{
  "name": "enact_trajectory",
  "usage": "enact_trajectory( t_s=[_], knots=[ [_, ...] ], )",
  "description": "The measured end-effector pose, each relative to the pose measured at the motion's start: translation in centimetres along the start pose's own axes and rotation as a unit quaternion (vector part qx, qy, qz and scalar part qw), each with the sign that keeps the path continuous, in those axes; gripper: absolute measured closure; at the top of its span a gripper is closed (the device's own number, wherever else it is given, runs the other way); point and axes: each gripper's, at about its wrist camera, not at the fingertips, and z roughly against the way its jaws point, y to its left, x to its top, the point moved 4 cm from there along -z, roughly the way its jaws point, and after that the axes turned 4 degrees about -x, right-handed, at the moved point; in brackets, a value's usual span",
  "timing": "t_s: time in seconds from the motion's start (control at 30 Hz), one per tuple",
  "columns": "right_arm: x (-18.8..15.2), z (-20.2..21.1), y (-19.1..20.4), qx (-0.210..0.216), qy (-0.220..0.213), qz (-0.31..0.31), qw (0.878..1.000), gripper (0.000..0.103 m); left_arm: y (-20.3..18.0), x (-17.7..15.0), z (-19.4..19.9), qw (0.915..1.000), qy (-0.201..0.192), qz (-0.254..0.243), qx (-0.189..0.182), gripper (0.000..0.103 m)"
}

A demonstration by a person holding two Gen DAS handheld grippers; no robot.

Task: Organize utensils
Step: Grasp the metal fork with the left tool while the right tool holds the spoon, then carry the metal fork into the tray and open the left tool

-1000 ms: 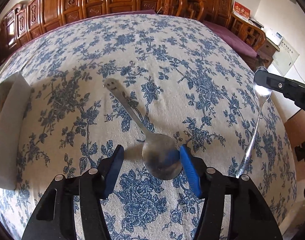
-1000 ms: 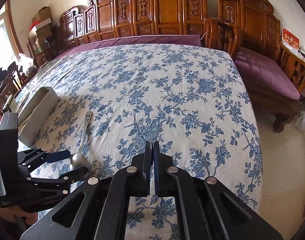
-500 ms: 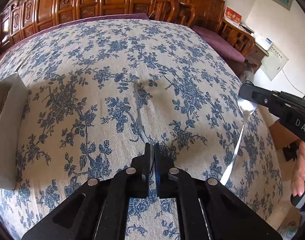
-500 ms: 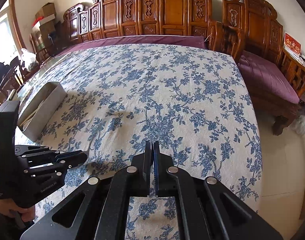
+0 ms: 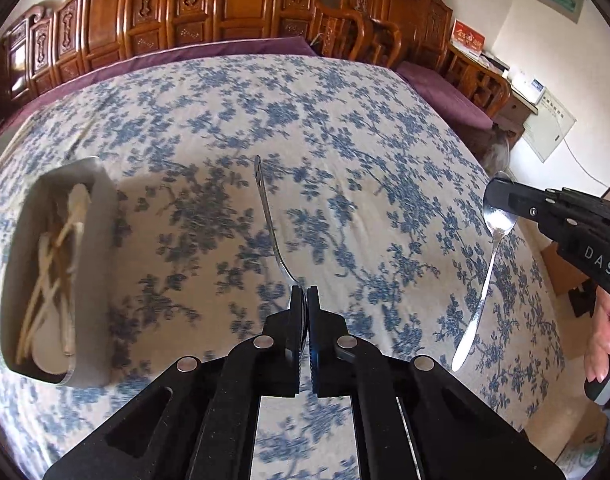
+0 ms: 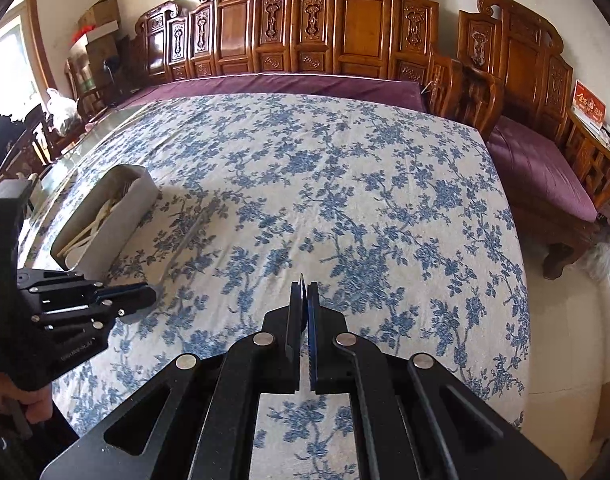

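Observation:
My left gripper (image 5: 305,292) is shut on the bowl of a steel spoon (image 5: 267,216), whose handle sticks out forward above the blue floral tablecloth (image 5: 365,128). At the right, my right gripper (image 5: 493,194) is shut on the bowl of a second, slimmer spoon (image 5: 483,288), and its handle hangs down. In the right wrist view only a thin metal edge (image 6: 302,280) shows between the shut jaws of the right gripper (image 6: 305,286). The left gripper (image 6: 150,291) is low at the left, with its spoon's handle (image 6: 189,236) blurred.
A grey oblong box (image 5: 99,264) holding several pale utensils stands on the cloth to the left, also seen as the box (image 6: 121,216) in the right wrist view. A carved wooden bench (image 6: 345,32) with purple cushions runs behind the table. The table's right edge (image 6: 521,280) drops to the floor.
The left gripper closed on the spoon's bowl and lifted it off the cloth. Both grippers rose and moved toward the grey box, which now shows more fully.

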Motion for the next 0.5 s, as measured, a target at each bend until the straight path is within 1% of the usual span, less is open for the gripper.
enact_trajectory(
  t_s=[0.17,0.5],
  knots=[
    [1.1,0.3,2.1,0.003,0.000,0.006,1.000,0.100,2.4,0.4,2.6,0.9999,-0.010,-0.006,0.006,0.101],
    [2.6,0.3,6.4,0.010,0.000,0.021,1.000,0.100,6.0,0.4,6.4,0.9995,-0.029,-0.009,0.009,0.101]
  ],
)
